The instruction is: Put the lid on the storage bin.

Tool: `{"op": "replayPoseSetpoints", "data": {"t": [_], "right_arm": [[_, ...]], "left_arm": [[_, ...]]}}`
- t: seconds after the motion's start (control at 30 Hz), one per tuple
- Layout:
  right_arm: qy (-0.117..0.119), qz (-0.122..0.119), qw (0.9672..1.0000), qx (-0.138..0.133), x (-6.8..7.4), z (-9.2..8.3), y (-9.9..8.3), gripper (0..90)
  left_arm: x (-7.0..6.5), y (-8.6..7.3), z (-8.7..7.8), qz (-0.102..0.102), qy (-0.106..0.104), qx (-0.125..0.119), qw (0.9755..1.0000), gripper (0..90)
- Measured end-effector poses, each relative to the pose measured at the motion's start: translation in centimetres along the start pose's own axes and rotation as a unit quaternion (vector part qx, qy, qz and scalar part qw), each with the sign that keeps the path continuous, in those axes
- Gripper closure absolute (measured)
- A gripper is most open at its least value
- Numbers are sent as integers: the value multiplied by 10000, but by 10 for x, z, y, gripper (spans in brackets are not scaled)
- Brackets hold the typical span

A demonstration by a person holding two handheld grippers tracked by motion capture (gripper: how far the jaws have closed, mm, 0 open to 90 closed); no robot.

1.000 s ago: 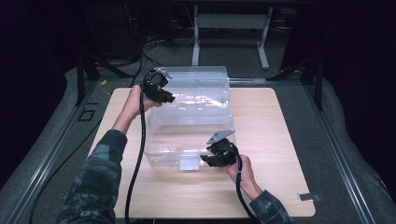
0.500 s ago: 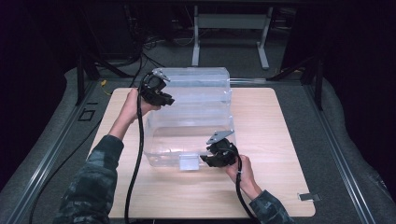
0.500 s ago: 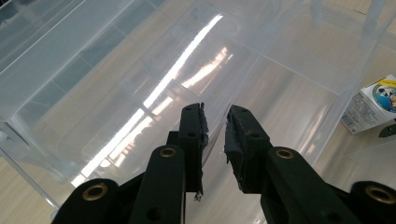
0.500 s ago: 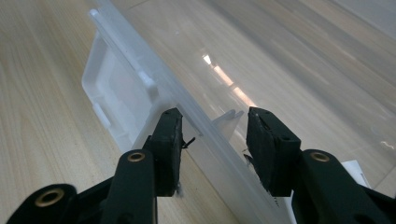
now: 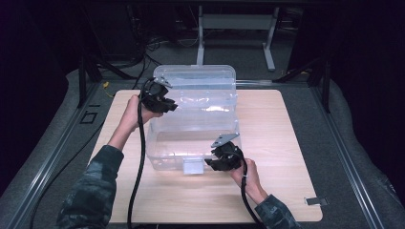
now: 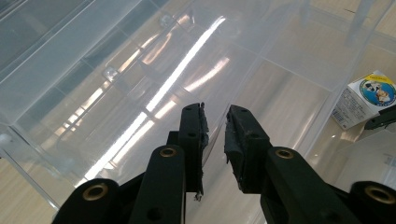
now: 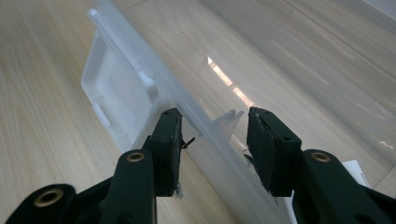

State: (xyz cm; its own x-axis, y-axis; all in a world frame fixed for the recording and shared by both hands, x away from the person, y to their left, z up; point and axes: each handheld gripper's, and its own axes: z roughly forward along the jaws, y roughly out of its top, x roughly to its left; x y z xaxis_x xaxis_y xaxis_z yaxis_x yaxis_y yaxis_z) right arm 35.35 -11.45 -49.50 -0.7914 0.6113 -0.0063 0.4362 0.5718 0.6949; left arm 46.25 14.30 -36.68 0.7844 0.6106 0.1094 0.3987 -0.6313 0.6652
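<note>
A clear plastic storage box [image 5: 165, 160] stands in the middle of the wooden table [image 5: 286, 143]. Its clear lid [image 5: 200, 88] is raised, tilted up toward the far side. My left gripper [image 5: 165, 102] [image 6: 215, 126] is shut on the lid's thin left edge, which runs between its pads. My right gripper [image 5: 212, 162] [image 7: 215, 126] straddles the box's front rim [image 7: 140, 79] beside the white latch [image 5: 192, 167] [image 7: 109, 98]. Its outer pad rests against the rim, while its inner pad stands a little off it, so it is open.
A printed label [image 6: 366, 98] shows through the clear plastic at the right of the left gripper view. A small metal clip [image 5: 315, 200] lies at the table's near right corner. Grey matting and metal rails surround the table, and a dark frame stands behind it.
My left gripper has shifted a little toward the near side with the lid's edge in it. The right gripper has stayed at the front rim.
</note>
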Motion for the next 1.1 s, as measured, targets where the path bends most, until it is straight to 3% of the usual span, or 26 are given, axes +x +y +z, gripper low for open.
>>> {"op": "replayPoseSetpoints", "data": {"t": [0.53, 1.1], "right_arm": [[-80, -33, 10000, 21, 2, 0, 0, 553], [-81, -88, 9999, 116, 2, 0, 1, 547]], "left_arm": [[-17, -11, -9, 98, 172, -151, 9997, 756], [-28, -21, -15, 6, 171, -284, 9994, 755]]}}
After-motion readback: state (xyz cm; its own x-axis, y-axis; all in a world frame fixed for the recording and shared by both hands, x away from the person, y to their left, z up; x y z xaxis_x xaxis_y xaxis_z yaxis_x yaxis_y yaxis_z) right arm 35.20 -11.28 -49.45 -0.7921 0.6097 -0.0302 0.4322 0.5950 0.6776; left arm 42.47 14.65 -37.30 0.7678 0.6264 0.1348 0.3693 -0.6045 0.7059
